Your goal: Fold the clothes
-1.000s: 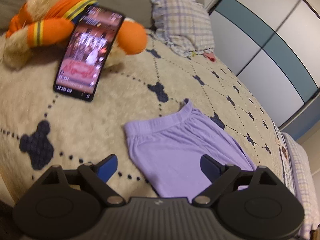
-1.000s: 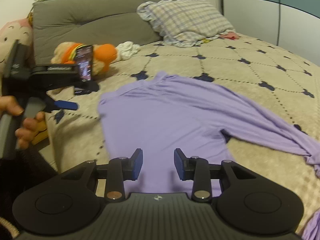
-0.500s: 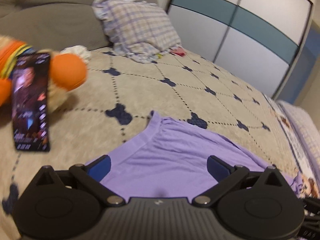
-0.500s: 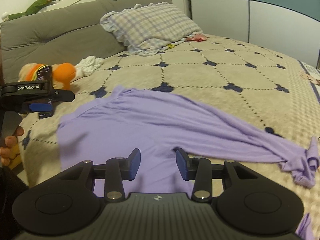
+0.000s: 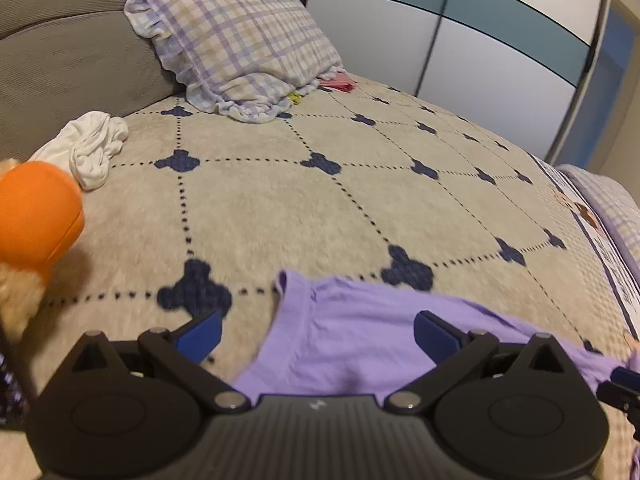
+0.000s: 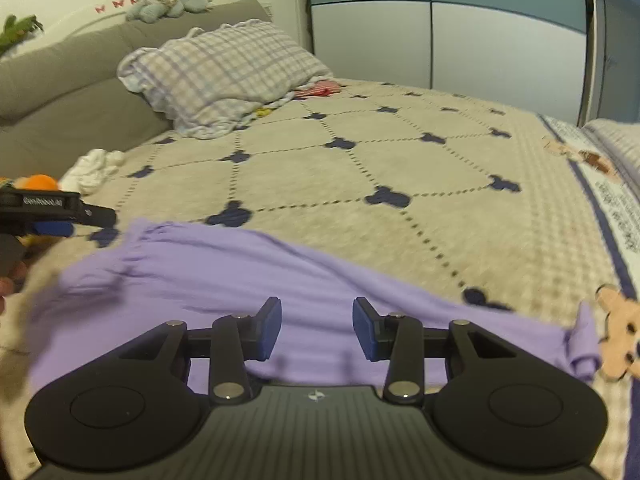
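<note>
A purple garment [image 6: 256, 280] lay spread across the lower half of the right wrist view, on a beige bedspread [image 6: 400, 168] with dark blue mouse-shaped marks. The right gripper [image 6: 316, 328] hovered over the cloth, its 2 jaws partly apart and gripping nothing. In the left wrist view the left gripper [image 5: 316, 332] stood spread wide above the garment's upper-left corner, released, nothing between its pads. A checked pillow [image 5: 240, 40] sat at upper centre, a white cloth [image 5: 92, 148] and an orange plush toy [image 5: 36, 216] at the left edge.

a bed [image 5: 280, 208] with a beige mouse-patterned blanket, a grey padded headboard [image 5: 60, 60], a plaid ruffled pillow [image 5: 236, 44], a teal-and-white wardrobe [image 6: 480, 32].
</note>
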